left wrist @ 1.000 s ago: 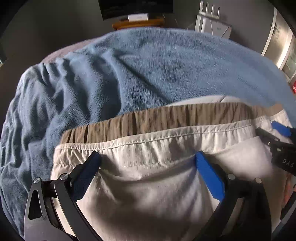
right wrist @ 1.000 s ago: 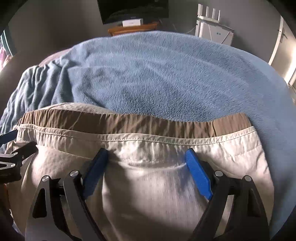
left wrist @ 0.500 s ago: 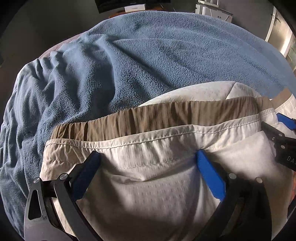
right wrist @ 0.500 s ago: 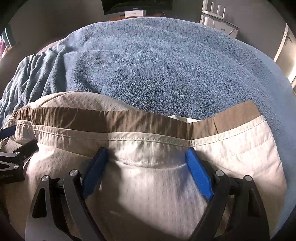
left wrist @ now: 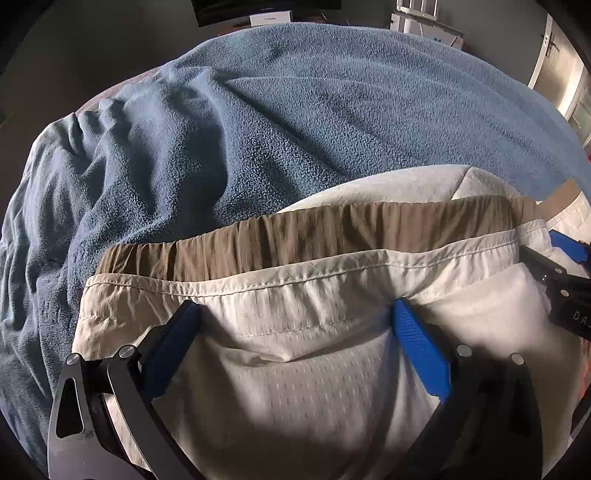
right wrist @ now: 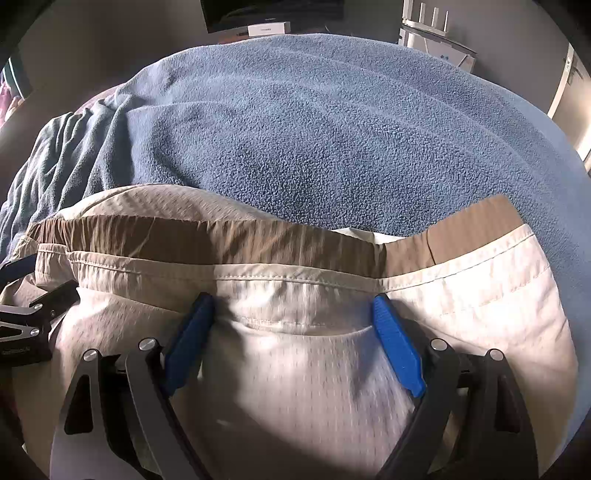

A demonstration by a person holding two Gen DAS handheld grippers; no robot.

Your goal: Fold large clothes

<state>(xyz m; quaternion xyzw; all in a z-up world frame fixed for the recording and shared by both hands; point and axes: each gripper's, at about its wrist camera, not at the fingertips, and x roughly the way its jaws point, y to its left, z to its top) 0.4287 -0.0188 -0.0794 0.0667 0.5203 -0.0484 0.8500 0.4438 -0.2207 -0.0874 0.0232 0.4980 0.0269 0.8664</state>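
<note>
A cream garment with a brown gathered waistband lies on a blue fleece blanket. Another cream layer shows beyond the waistband. My left gripper is open wide, and its blue pads dent the cloth just below the waistband seam. My right gripper is open just as wide on the same garment, to the right of the left one. Each gripper shows at the edge of the other's view: the right gripper and the left gripper.
The blanket is bunched into folds on the left and lies smoother toward the right. Beyond the bed stand a dark screen with a white box, a white device with antennas and a door.
More of the cream layer now shows beyond the brown waistband, and the far furniture has slid toward the top edge. Both grippers' jaws stand as wide as before.
</note>
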